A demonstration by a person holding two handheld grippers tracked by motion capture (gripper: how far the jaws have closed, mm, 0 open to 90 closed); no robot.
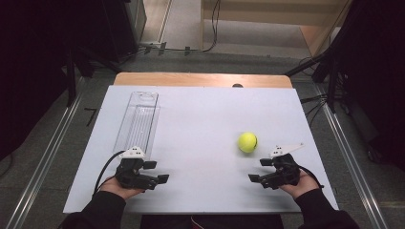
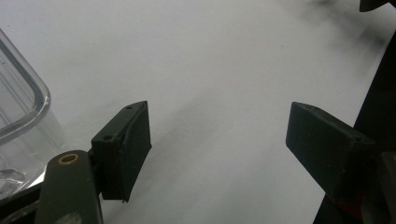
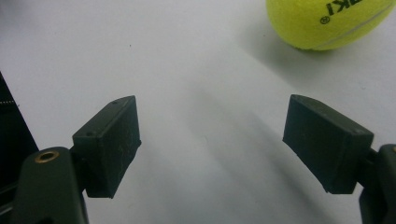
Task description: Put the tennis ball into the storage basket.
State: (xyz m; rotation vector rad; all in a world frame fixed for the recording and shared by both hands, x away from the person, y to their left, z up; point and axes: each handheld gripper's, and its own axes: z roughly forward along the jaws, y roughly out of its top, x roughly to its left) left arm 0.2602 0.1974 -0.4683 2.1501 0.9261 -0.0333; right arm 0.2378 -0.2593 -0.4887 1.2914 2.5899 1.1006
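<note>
Your right gripper has its jaws spread wide with nothing between them, only bare white worktop showing in the gap. The tennis ball sits ahead of those jaws and off toward the right one, apart from both. In the high view the ball rests on the worktop just beyond your right gripper, which lies low near the front edge with your hand behind it.

Your left gripper also has its jaws wide apart and empty. A clear plastic tray lies just beside its left jaw. From above, that tray stretches away from your left gripper, well apart from the ball.
</note>
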